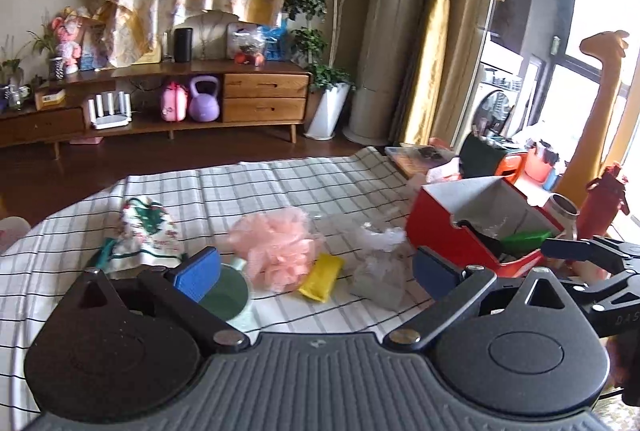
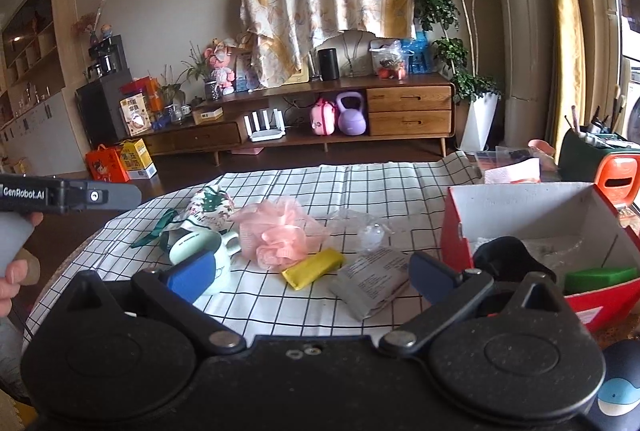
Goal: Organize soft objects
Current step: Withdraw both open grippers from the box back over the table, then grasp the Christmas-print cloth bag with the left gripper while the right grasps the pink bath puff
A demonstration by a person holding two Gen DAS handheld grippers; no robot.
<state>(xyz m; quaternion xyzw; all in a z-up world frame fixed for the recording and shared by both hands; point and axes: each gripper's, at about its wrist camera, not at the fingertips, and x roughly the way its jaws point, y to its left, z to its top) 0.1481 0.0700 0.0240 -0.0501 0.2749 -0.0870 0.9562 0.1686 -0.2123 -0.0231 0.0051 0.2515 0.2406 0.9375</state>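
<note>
Both the left gripper [image 1: 316,271] and the right gripper [image 2: 312,273] are spread wide and hold nothing, the pink bath pouf [image 2: 280,235] sits mid-table left of the red box [image 2: 520,207], and a careless grab could knock the mug [image 2: 204,259] just beside it.

A pink mesh bath pouf [image 2: 280,235] lies crumpled near the middle of the counter [image 2: 360,179]. Just beside it, toward the near edge, a yellow sponge [image 2: 313,267] lies flat and slantwise. A grey soft packet [image 2: 372,281] lies next to that. A printed cloth pouch [image 2: 210,209] sits toward the left edge. The red box [image 2: 452,231] stands open at the right edge, holding a green sponge [image 2: 600,279] and a black cloth [image 2: 508,257].
</note>
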